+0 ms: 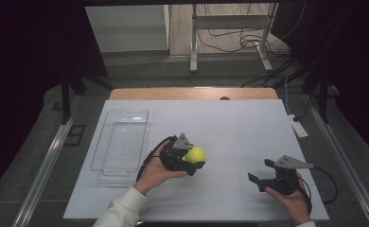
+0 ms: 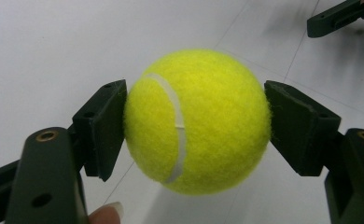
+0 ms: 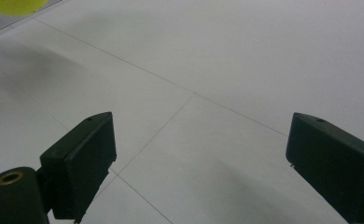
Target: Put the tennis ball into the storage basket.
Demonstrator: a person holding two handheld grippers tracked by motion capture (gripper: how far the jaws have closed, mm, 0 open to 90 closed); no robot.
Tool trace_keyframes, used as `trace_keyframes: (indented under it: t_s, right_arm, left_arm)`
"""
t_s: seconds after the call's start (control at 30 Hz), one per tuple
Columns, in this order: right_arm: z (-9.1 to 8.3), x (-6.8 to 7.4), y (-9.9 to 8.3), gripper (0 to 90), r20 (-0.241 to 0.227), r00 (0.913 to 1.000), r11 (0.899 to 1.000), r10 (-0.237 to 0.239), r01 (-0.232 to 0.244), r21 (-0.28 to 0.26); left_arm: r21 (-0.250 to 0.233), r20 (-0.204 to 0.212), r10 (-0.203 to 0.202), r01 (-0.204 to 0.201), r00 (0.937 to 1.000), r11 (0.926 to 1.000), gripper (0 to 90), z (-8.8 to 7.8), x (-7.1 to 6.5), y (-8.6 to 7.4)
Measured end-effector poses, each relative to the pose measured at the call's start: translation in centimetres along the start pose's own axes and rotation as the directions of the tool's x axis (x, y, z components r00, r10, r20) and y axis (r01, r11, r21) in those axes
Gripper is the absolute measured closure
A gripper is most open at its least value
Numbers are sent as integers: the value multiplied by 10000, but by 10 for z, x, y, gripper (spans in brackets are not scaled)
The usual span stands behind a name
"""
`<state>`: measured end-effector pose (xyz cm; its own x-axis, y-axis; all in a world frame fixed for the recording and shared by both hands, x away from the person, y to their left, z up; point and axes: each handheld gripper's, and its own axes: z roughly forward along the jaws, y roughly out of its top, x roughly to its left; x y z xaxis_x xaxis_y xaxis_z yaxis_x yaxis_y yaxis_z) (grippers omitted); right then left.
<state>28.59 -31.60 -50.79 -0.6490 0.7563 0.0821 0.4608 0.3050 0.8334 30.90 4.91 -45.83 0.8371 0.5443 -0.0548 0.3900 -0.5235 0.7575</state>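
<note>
Mid-table, left gripper (image 1: 195, 160) clamps tennis ball (image 1: 195, 154).

Dim, dark-edged room; bright evenly lit table (image 1: 230, 123), soft shadows, close views perhaps slightly soft.

Bright yellow-green ball (image 2: 196, 121), fuzzy, with one curved white seam running down its face. Black jaws on the left gripper (image 1: 188, 160), brass-coloured rings set into the black, and a grey plate (image 1: 182, 141) on top. The right gripper (image 1: 267, 172) is black too, grey plate (image 1: 291, 163) above, black cable behind. The table (image 1: 239, 127) is pale grey-white, crossed by thin dark lines. The tray (image 1: 121, 142) is clear with a faint grid pattern on its floor. White sleeve (image 1: 121, 210) at the bottom. A tan strip edges the table's far side.
</note>
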Motion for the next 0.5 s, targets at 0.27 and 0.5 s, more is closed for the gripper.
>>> trace_keyframes:
  t_s: [0.27, 0.5]
  right_arm:
    - [0, 0, 0, 85, -5, 10000, 10000, -11, 11, 3]
    - [-1, 0, 0, 85, -35, 10000, 10000, 17, -17, -43]
  left_arm:
    - [-425, -204, -148, 139, 9997, 9990, 258, -7, 2, 1]
    - [-713, -317, -182, 159, 9993, 9973, 258, -16, 5, 3]
